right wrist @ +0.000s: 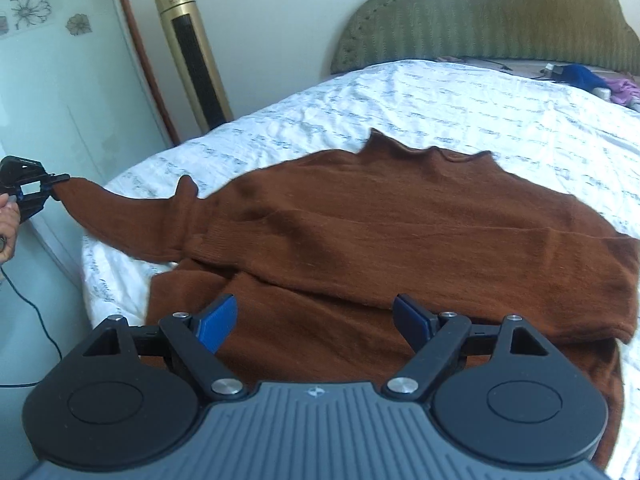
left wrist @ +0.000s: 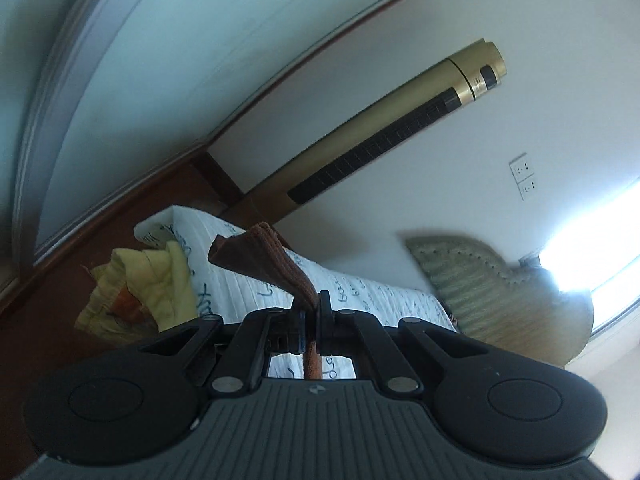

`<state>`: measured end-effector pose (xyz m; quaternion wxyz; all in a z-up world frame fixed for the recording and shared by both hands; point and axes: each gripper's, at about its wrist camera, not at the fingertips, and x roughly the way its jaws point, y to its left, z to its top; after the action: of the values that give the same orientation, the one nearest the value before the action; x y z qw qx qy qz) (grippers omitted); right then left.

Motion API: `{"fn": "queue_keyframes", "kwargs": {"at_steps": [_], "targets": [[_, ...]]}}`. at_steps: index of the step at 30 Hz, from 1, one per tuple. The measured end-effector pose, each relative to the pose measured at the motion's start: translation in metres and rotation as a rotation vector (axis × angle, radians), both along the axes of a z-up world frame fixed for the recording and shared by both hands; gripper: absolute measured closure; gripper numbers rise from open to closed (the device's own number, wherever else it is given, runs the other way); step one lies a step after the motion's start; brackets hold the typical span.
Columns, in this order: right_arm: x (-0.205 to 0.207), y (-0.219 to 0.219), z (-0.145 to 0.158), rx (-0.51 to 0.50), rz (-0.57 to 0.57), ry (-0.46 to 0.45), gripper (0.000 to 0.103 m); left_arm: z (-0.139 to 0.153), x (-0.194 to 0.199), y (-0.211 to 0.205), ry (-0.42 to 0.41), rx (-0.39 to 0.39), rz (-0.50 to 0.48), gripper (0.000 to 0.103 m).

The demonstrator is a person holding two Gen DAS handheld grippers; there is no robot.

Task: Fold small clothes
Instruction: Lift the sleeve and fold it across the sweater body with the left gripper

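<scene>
A brown knitted sweater [right wrist: 360, 220] lies spread on the white quilted bed [right wrist: 460, 100], neck toward the headboard. Its left sleeve [right wrist: 120, 212] is stretched out past the bed's left edge, and my left gripper [right wrist: 52, 188], held in a hand, is shut on the cuff. In the left wrist view that gripper [left wrist: 311, 304] pinches the brown sleeve [left wrist: 264, 260], which rises in front of it. My right gripper [right wrist: 316, 320] hovers open over the sweater's lower body, blue pads wide apart with nothing between them.
A gold tower fan [right wrist: 192, 52] stands by the wall left of the bed. A green headboard [right wrist: 492, 16] is behind. Blue and purple items [right wrist: 600, 80] lie at the bed's far right. Yellow clothes [left wrist: 148, 292] are piled beside the bed. A cable [right wrist: 36, 312] hangs at the left.
</scene>
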<state>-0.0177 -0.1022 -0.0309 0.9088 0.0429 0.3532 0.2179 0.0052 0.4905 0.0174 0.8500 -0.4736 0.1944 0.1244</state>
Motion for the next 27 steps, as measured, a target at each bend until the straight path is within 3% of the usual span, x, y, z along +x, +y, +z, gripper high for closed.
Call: {"fn": "queue_keyframes", "kwargs": {"at_steps": [5,10,14,16,19,21,23,25,27], "targets": [[0.000,0.027,-0.002,0.031,0.122,0.041,0.017,0.004,-0.017,0.015,0.014,0.012,0.040,0.099],[-0.024,0.069,-0.015,0.001,0.369,0.091,0.017,-0.007,-0.027,0.021,0.075,0.019,0.028,0.099],[-0.054,0.096,-0.026,-0.036,0.547,0.114,0.016,-0.004,-0.034,0.022,0.077,0.040,0.023,0.099],[-0.065,0.104,-0.026,-0.049,0.587,0.098,0.013,0.007,-0.032,0.015,0.064,0.071,-0.004,0.099],[-0.071,0.112,-0.027,0.026,0.650,0.144,0.007,0.031,-0.023,-0.007,0.042,0.143,-0.056,0.099],[-0.078,0.122,-0.029,0.003,0.691,0.157,0.000,0.049,-0.016,-0.026,0.016,0.185,-0.103,0.099],[-0.084,0.127,-0.030,-0.038,0.701,0.137,0.000,0.066,-0.010,-0.048,-0.018,0.222,-0.149,0.099],[-0.083,0.124,-0.028,0.014,0.727,0.182,0.000,0.081,-0.004,-0.067,-0.035,0.248,-0.195,0.099],[-0.084,0.126,-0.026,0.003,0.754,0.190,0.001,0.091,-0.001,-0.089,-0.045,0.271,-0.261,0.099]]}}
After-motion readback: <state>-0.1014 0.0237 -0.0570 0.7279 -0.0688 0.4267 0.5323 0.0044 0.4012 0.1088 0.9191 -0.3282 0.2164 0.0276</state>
